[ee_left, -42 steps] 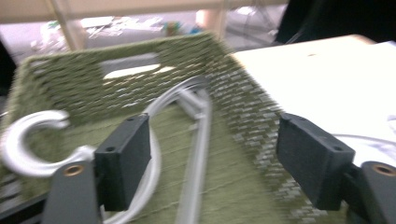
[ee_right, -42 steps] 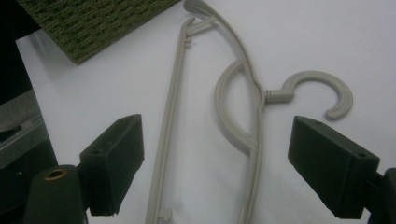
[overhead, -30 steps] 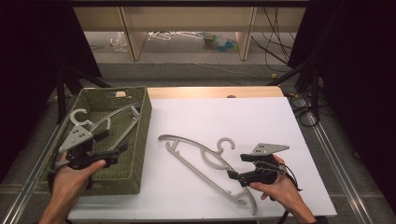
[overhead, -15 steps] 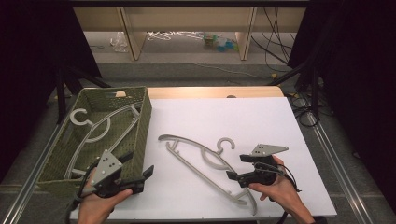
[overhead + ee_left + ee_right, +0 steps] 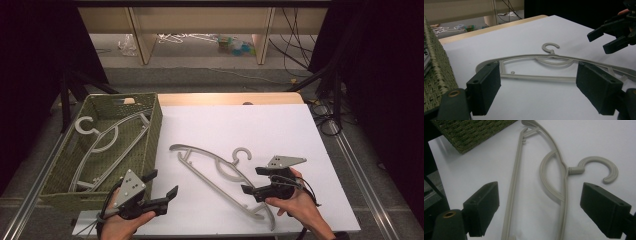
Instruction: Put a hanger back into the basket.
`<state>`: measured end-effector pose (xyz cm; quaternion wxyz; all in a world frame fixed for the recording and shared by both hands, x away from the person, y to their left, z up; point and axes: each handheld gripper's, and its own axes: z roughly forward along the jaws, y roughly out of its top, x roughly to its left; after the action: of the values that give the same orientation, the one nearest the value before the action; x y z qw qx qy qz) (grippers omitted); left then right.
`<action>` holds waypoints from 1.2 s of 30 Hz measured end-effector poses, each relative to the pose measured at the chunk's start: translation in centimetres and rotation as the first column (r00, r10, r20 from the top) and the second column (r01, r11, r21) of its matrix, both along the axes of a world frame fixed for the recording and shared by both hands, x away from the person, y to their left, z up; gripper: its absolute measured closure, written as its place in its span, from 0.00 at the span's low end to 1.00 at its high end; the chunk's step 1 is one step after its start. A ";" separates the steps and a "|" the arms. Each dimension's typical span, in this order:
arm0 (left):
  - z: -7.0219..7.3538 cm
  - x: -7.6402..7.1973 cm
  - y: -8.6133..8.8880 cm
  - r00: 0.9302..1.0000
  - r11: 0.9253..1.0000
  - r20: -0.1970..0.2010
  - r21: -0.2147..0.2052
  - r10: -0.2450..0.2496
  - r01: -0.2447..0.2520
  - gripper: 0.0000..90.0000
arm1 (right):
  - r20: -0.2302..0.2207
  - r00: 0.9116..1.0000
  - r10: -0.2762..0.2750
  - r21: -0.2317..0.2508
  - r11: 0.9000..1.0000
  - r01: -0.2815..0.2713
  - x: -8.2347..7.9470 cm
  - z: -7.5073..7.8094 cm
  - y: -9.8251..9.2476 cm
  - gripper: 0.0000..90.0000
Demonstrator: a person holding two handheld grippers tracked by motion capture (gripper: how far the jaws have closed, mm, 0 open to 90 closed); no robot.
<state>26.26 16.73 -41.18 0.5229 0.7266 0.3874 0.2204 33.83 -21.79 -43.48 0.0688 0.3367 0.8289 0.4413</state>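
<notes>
— Hanger (image 5: 220,180) on the desk (image 5: 260,125): where does it sit against the two claws?
— It lies flat on the white sheet, between them. The right claw (image 5: 254,181) hovers just at its lower end, near the curved hook (image 5: 241,153); in the right gripper view the hanger (image 5: 541,180) runs straight up between the two black jaws, not touched by either.
— And the left claw (image 5: 164,185)?
— At the near edge of the desk, just beside the corner of the woven basket (image 5: 150,145), pointing toward the hanger. In the left gripper view the hanger (image 5: 549,65) lies ahead of the jaws, apart from them, with the right claw (image 5: 610,37) beyond it.
— Are the claws gripping anything?
— No. Both stand wide apart with nothing between the pads.
— Anything in the basket?
— A second hanger (image 5: 107,142), leaning inside it.
</notes>
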 end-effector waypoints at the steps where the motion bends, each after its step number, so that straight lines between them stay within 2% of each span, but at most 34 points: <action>1: -0.1 0.1 0.0 1.000 1.000 0.008 0.002 -0.016 0.016 0.22 | 0.000 1.000 0.000 -0.001 1.000 0.000 0.0 0.0 0.0 0.18; 3: -0.3 0.1 0.0 1.000 1.000 0.010 -0.001 -0.024 0.024 0.22 | 0.002 1.000 -0.006 -0.005 1.000 0.006 0.0 0.0 0.0 0.18; 4: -0.4 -0.1 -0.2 1.000 1.000 -0.001 -0.015 -0.015 0.015 0.22 | 0.010 1.000 -0.005 -0.011 1.000 0.005 0.0 -0.1 0.1 0.18; 6: -0.5 0.0 -0.1 0.999 0.999 0.016 -0.002 -0.032 0.032 0.21 | 0.008 1.000 0.004 -0.013 1.000 -0.003 0.0 -0.1 0.1 0.18; 7: -0.6 0.0 -0.2 0.999 0.999 0.018 -0.009 -0.041 0.041 0.21 | -0.004 1.000 0.003 -0.012 1.000 -0.003 -0.1 -0.1 0.1 0.19; 8: -0.7 0.0 -0.3 0.999 0.999 0.004 -0.020 -0.038 0.038 0.21 | 0.000 1.000 0.004 -0.016 1.000 -0.004 0.0 -0.2 0.2 0.19; 10: -0.9 0.0 -0.3 0.999 0.999 0.013 -0.004 -0.051 0.051 0.20 | -0.007 1.000 0.006 -0.025 1.000 -0.006 0.0 -0.4 0.2 0.19; 12: -1.1 0.0 -0.3 0.998 0.998 0.014 -0.014 -0.058 0.059 0.20 | -0.014 1.000 0.012 -0.031 0.999 -0.013 0.1 -0.6 0.3 0.20; 13: -1.2 0.0 -0.4 0.999 0.998 0.005 -0.018 -0.052 0.052 0.20 | -0.003 1.000 0.011 -0.047 0.999 -0.011 0.2 -0.7 0.3 0.20; 19: -1.6 0.0 -0.6 0.998 0.998 0.009 -0.009 -0.066 0.066 0.20 | -0.036 0.999 0.010 -0.106 0.994 -0.014 0.7 -1.4 0.8 0.23; 20: -1.6 0.0 -0.6 0.997 0.997 0.007 -0.003 -0.072 0.072 0.20 | -0.034 0.999 0.020 -0.114 0.993 -0.023 0.9 -1.5 0.9 0.24; 21: -1.6 0.0 -0.6 0.997 0.997 0.006 -0.005 -0.074 0.074 0.20 | -0.024 1.000 0.007 -0.116 0.993 -0.010 1.1 -1.8 1.2 0.25; 23: -1.7 0.0 -0.6 0.997 0.997 0.010 -0.018 -0.078 0.078 0.20 | -0.051 0.999 0.010 -0.141 0.990 -0.017 1.4 -1.9 1.3 0.27; 25: -1.6 -0.1 -0.5 0.998 0.998 -0.004 -0.029 -0.059 0.059 0.20 | -0.076 0.997 -0.002 -0.159 0.987 -0.010 1.7 -2.2 1.6 0.31; 26: -1.6 -0.1 -0.3 0.998 0.998 0.007 -0.021 -0.067 0.067 0.20 | -0.067 0.998 0.002 -0.161 0.987 -0.013 1.9 -2.3 1.7 0.32; 28: -1.6 -0.1 -0.2 0.998 0.998 0.011 -0.017 -0.066 0.066 0.20 | -0.092 0.996 -0.003 -0.183 0.983 -0.014 2.4 -2.6 1.9 0.35; 29: -1.7 -0.1 -0.2 0.998 0.998 0.001 -0.031 -0.058 0.058 0.20 | -0.094 0.996 -0.005 -0.197 0.980 -0.014 2.7 -2.7 2.1 0.38; 31: -1.6 -0.1 -0.2 0.998 0.998 0.001 -0.033 -0.056 0.056 0.20 | -0.131 0.991 -0.014 -0.224 0.974 -0.016 3.1 -2.7 2.4 0.42; 32: -1.6 -0.1 -0.2 0.998 0.998 0.002 -0.029 -0.059 0.059 0.20 | -0.139 0.990 -0.010 -0.248 0.968 -0.025 3.4 -2.9 2.6 0.44; 35: -1.7 0.0 -0.1 0.997 0.997 0.012 -0.023 -0.076 0.076 0.20 | -0.154 0.988 -0.022 -0.274 0.962 -0.021 3.9 -3.1 2.9 0.51; 36: -1.7 0.0 -0.1 0.997 0.997 0.008 -0.026 -0.073 0.073 0.20 | -0.174 0.985 -0.016 -0.290 0.956 -0.036 4.1 -3.1 2.9 0.52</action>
<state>26.26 16.64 -42.90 0.5413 0.7326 0.3617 0.1988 37.92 -18.92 -46.59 0.0426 0.3559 0.8895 0.2833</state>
